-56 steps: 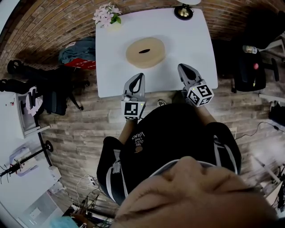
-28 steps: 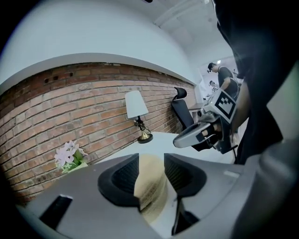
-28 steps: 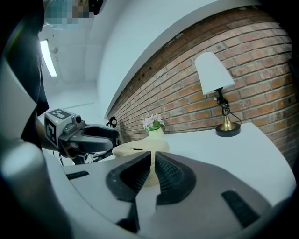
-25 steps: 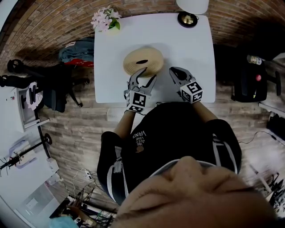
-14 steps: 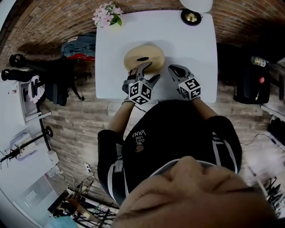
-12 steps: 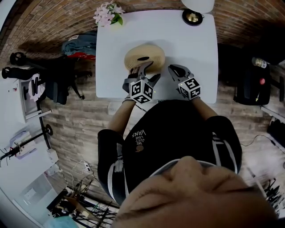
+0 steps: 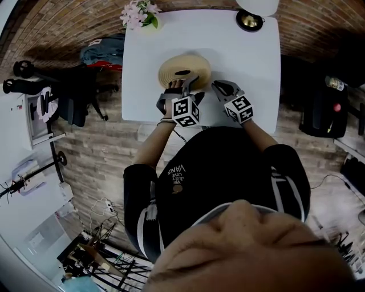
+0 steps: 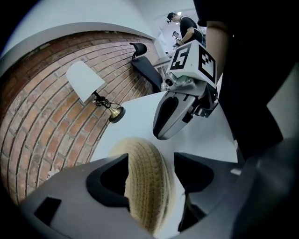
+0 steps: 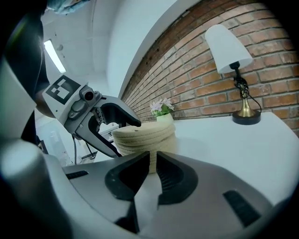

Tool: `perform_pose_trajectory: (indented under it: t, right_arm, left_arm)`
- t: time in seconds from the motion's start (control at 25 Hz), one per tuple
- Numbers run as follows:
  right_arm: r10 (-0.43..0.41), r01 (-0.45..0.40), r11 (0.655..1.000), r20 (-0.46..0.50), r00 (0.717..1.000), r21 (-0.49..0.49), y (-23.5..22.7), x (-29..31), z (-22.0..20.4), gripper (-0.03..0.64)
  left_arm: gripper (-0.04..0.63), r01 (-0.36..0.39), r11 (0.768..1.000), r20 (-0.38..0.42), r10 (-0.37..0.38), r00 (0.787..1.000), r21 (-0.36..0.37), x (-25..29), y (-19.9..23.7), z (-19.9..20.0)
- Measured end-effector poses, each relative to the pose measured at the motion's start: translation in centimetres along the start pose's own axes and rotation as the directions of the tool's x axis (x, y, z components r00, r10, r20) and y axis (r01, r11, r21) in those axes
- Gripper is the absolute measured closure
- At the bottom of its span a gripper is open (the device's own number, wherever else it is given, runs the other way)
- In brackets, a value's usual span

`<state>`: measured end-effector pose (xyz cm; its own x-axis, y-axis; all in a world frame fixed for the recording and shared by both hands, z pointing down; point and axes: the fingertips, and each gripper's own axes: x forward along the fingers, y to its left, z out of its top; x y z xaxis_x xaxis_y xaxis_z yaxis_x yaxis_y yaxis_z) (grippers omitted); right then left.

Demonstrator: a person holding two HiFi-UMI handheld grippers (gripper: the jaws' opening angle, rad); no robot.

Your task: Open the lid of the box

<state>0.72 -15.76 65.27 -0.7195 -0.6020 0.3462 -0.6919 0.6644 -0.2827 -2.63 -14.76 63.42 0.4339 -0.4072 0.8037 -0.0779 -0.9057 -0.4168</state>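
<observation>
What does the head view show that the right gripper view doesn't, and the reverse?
Head view only: the person's black shirt, the brick floor and a blue and red bag left of the table. Right gripper view only: the lamp's stem, a ceiling light strip, and the right tool's jaws up close, nearly together, nothing between them. Both: the white table, the woven box, the flowers, the lamp's brass base and the left tool, whose jaws have just been opening and straddle the box's edge.
</observation>
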Motion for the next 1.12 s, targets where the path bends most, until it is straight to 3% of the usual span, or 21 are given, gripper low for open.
perform_pose_trajectory:
  t: [0.12,0.36,0.52,1.12]
  right_arm:
    - [0.016,-0.016,1.000,-0.024,1.000,-0.016,0.1,0.5,-0.3,0.484]
    - [0.059,-0.066,0.995,-0.080,0.995,-0.081,0.5,1.5,-1.5,0.377]
    - [0.073,-0.084,0.989,-0.095,0.993,-0.118,0.3,2.1,-1.7,0.357]
    - [0.158,-0.172,0.971,-0.097,0.983,-0.165,0.4,3.9,-1.3,0.337]
  left_arm:
    - [0.299,0.003,1.000,-0.024,-0.003,1.000,-0.003,0.4,0.1,-0.3]
    - [0.323,0.009,1.000,-0.046,-0.010,0.999,-0.020,0.5,0.1,-0.6]
    - [0.371,0.003,1.000,-0.053,-0.004,0.999,-0.028,0.6,0.2,-0.6]
    - [0.402,0.002,0.997,-0.052,-0.006,0.999,-0.074,0.6,0.5,-0.5]
